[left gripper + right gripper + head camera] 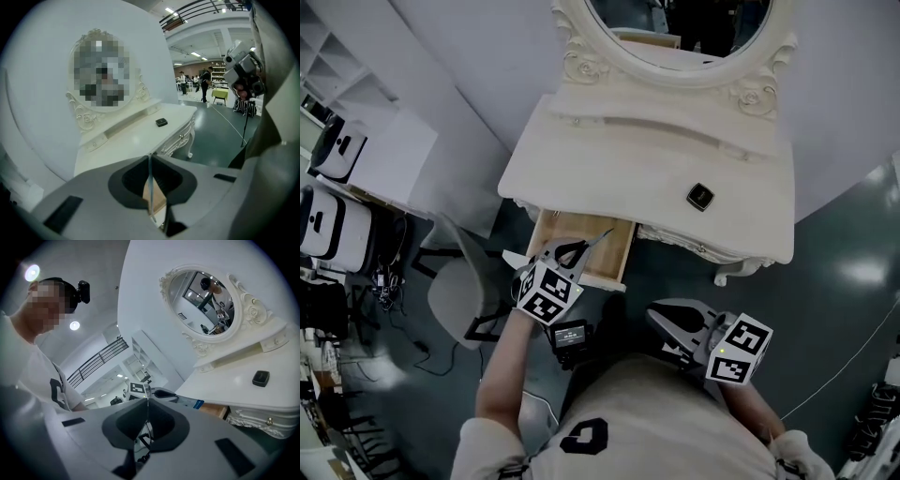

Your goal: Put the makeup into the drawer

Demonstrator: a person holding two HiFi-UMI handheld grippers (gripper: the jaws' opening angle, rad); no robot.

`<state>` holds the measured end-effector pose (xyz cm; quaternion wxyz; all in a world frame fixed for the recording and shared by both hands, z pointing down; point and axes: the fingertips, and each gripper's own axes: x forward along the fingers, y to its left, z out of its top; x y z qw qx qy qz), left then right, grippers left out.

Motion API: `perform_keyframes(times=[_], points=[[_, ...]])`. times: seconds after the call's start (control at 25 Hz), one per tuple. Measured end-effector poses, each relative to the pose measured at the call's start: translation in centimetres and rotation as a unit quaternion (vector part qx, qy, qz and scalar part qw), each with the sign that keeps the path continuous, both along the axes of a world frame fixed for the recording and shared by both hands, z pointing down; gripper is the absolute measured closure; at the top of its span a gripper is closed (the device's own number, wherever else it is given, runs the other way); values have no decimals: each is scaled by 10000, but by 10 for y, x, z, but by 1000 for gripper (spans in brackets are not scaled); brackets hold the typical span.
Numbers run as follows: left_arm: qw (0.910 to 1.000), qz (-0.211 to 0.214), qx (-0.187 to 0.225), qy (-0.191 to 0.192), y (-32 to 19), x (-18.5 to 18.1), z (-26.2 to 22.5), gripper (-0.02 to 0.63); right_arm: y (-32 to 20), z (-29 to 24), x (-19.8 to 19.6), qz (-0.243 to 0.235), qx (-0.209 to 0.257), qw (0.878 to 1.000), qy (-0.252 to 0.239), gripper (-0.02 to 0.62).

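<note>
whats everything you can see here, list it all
dressing table: one, cream, centre, against the white wall
mirror: one, oval with a carved cream frame, at the back of the table
drawer: one, pale wood inside, pulled open at the table's front left
makeup compact: one, black, on the tabletop's right side
chair: one, grey, on the floor left of the drawer
white cases: two, white with black marks, far left edge
cables: a few, black, on the floor at left
left claw: one, grey, shut and empty, over the open drawer
right claw: one, grey, shut and empty, held near the person's body
shirt: one, light with a dark print, bottom
</note>
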<state>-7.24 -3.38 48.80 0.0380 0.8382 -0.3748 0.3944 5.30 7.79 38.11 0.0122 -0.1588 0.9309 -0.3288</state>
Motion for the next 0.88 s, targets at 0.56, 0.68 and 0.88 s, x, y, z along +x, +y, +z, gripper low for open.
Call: perform_keyframes(times=[0.56, 0.68, 0.88], points=[[9892, 815, -214, -1201, -52, -32, 134, 537, -57, 21, -76, 560, -333, 9954, 705, 568], [9872, 1002, -458, -1151, -52, -27, 154, 537, -66, 26, -87, 632, -433, 9942, 758, 568], [9822, 1394, -1003, -758, -36, -8, 166, 537, -79, 30, -101, 664, -453, 9930, 866, 568]])
